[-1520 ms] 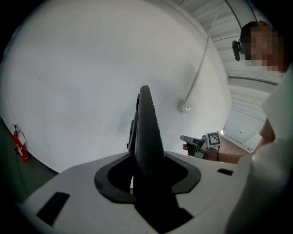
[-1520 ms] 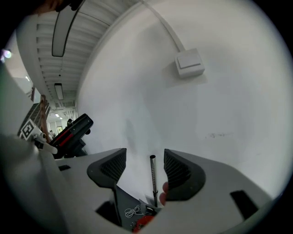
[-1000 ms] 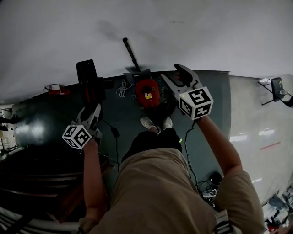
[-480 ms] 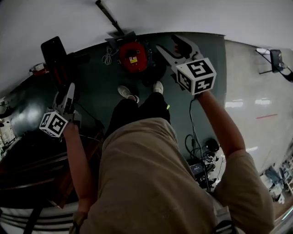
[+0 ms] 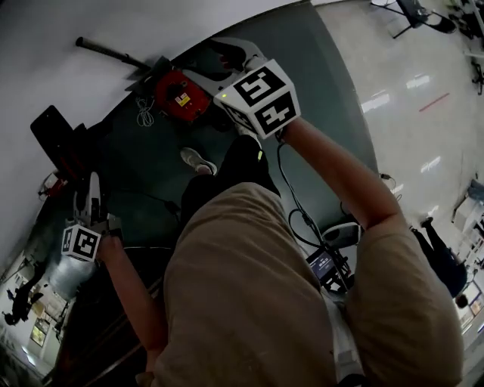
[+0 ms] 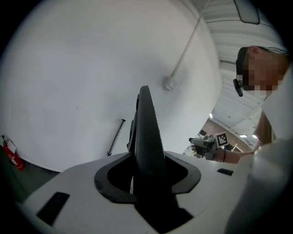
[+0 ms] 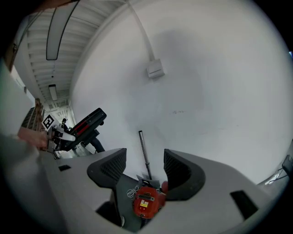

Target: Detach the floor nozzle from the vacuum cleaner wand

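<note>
Left gripper [image 6: 145, 98]: smooth white shell, black ribbed jaws pressed together, nothing held.
Wand [image 5: 106, 51]: thin dark ribbed tube, slanted against matte white wall [image 5: 98, 15].
Floor nozzle [image 5: 150, 66]: flat dark wedge at the wand's foot, on the grey-green floor [image 5: 318, 91].
Canister [image 5: 180, 94]: round glossy red plastic, just beside the nozzle.
Right gripper [image 7: 145, 155]: toothed black jaws spread, empty.

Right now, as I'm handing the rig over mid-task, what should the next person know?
Left gripper: jaws shut, empty, held off to the side.
Right gripper: jaws open, empty, aimed at the red vacuum.
Wand stands against the wall, with what looks like the nozzle at its foot.
Done: nothing yet.
Left: grip wand and nozzle, pull them apart.
</note>
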`<state>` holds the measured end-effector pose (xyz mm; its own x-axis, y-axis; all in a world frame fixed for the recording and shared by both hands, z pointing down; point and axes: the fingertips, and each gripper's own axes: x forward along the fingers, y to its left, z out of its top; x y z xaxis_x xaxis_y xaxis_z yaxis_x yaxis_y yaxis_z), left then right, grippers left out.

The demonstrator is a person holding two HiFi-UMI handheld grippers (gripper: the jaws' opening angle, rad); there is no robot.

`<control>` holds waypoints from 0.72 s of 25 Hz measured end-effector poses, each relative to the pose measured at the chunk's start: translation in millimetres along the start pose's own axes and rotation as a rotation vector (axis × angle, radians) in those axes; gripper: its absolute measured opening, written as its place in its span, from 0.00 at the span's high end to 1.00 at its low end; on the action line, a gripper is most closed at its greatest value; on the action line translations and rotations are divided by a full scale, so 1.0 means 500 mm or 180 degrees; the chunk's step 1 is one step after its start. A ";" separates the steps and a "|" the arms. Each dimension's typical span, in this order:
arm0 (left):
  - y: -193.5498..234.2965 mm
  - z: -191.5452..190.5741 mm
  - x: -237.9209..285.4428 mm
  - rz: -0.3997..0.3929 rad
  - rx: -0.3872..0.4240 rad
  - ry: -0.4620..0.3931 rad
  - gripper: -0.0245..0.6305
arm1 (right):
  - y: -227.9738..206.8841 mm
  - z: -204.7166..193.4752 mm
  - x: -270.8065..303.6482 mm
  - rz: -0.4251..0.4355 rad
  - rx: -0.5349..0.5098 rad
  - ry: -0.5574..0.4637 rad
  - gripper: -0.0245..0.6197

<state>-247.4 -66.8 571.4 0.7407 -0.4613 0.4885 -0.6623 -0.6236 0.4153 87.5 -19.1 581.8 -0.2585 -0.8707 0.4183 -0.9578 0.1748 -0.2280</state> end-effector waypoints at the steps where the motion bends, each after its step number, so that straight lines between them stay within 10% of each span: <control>1: 0.000 0.001 0.000 -0.0027 0.0052 0.0069 0.70 | 0.015 0.006 0.001 -0.0002 0.0031 -0.0024 0.55; 18: 0.001 0.023 0.007 -0.0784 0.0301 -0.0018 0.70 | 0.159 0.131 -0.025 -0.0271 0.0054 -0.0466 0.55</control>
<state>-243.8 -76.1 564.4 0.8791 -0.2917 0.3770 -0.4486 -0.7736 0.4476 22.9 -24.7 500.8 -0.1541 -0.9400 0.3045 -0.9730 0.0907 -0.2124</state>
